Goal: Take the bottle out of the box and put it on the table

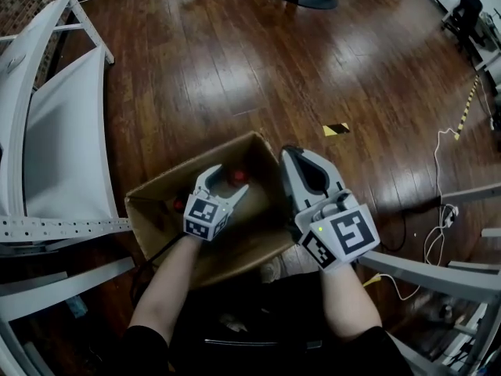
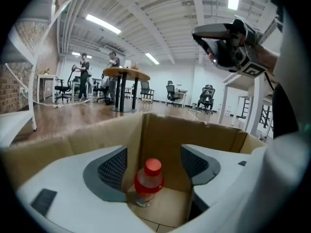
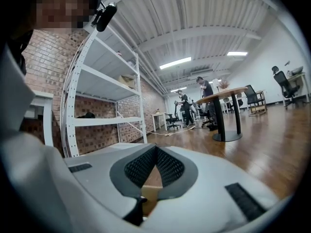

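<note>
Reaching into the cardboard box (image 1: 149, 210) with my left gripper (image 1: 226, 180), I have its jaws spread wide, one on each side of the red-capped bottle (image 2: 148, 181). Neither pad touches it. The bottle stands upright on the bottom of the box, close to a corner of the far wall. Further right, my right gripper (image 1: 290, 153) hovers above the box's right edge, its jaws closed tip to tip with nothing between them. The box sits on the dark wooden floor (image 1: 235, 53).
</note>
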The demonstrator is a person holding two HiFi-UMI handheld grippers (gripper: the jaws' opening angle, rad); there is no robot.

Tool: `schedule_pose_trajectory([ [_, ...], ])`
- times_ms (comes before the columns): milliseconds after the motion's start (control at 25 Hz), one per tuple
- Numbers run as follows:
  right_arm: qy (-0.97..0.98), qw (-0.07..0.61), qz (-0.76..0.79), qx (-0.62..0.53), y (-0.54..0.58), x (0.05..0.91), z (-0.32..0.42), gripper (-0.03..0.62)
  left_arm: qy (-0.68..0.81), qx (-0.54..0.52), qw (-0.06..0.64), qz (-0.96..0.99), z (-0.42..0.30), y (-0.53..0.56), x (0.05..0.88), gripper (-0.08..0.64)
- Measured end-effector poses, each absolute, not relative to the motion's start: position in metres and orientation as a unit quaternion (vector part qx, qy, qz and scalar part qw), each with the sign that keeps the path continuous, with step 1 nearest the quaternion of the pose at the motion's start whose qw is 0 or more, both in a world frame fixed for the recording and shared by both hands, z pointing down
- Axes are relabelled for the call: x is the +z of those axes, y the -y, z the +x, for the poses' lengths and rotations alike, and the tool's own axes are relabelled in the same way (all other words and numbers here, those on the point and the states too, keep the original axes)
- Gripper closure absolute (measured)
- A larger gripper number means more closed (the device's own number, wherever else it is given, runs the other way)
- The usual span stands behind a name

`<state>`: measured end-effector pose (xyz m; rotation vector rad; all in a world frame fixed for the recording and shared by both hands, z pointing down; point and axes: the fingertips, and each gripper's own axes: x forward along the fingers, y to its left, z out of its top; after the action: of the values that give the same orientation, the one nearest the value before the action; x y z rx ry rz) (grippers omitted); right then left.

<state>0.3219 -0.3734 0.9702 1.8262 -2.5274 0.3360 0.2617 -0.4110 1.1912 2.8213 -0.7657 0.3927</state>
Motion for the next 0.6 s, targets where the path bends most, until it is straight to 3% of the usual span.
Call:
schedule_pose_trajectory([
  [80,0.807,0.009,0.580,0.108,0.373,0.973,0.318,0.588,0.252,0.156,0.114,0.948,0.264,0.413,1.220,0.181],
  [320,0.815,0.075,0.572,0.062,0.366,0.981,0.306,0.589,0.250,0.209,0.108,0.939,0.273,0.420,1.281,0.181],
  [600,0.813,0.078,0.569,0.097,0.365,0.994,0.314,0.588,0.248,0.240,0.104,0.933,0.288,0.431,1.314,0.181],
])
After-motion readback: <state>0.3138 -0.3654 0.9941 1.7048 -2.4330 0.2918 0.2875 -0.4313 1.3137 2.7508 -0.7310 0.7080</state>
